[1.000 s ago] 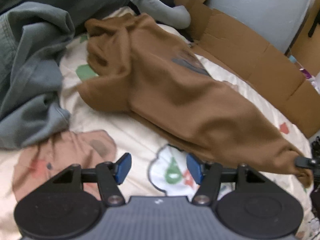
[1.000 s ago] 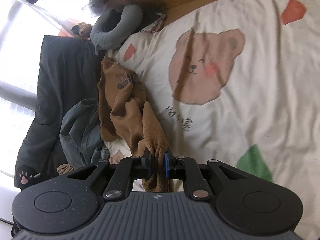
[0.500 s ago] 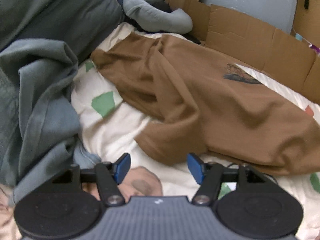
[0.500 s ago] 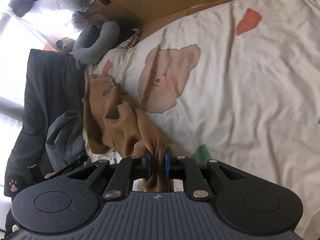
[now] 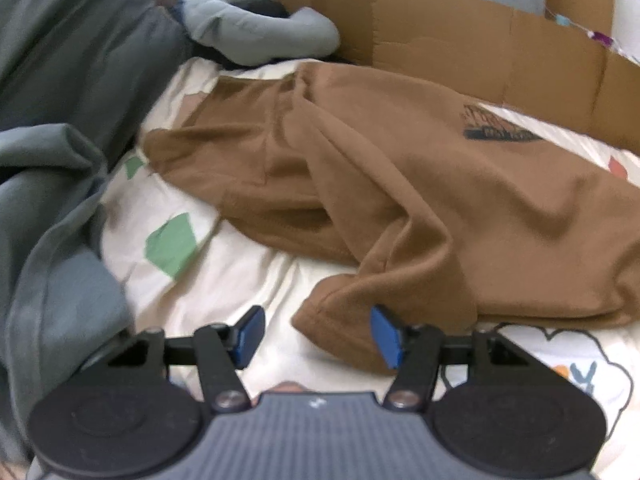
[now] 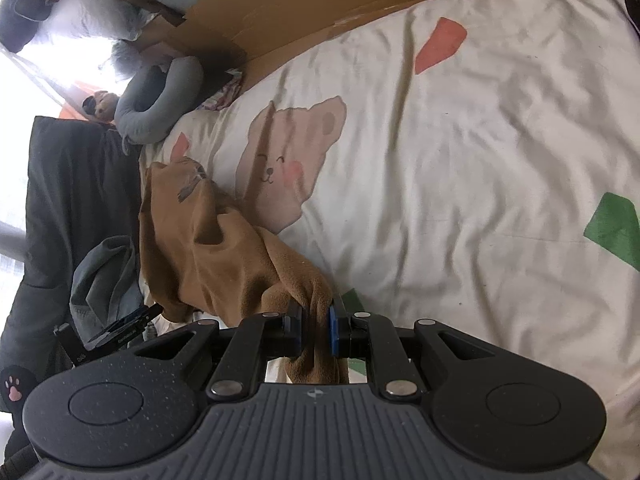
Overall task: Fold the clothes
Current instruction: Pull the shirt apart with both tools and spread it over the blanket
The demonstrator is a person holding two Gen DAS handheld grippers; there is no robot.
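Note:
A brown sweatshirt [image 5: 400, 184] with a dark print lies rumpled across the bed sheet [image 5: 224, 280]. In the left wrist view its near hem corner [image 5: 340, 336] rests between the fingers of my left gripper [image 5: 318, 336]. The jaws are closing, the right pad [image 5: 386, 336] is at the cloth, and the left pad is still apart from it. My right gripper [image 6: 316, 330] is shut on a bunched edge of the same sweatshirt [image 6: 224, 256], which trails away to the upper left. The left gripper [image 6: 116, 328] shows at the left of the right wrist view.
Grey-green clothes [image 5: 48, 240] are heaped at the left. A grey curved pillow [image 5: 260, 32] and cardboard panels [image 5: 480, 48] line the far side of the bed. A dark blanket [image 6: 72, 200] hangs along the left. The bear-print sheet [image 6: 460, 160] stretches to the right.
My left gripper has come down to the sweatshirt's near hem corner, which now lies between its jaws. The right gripper kept its grip, and the sweatshirt has been drawn out longer.

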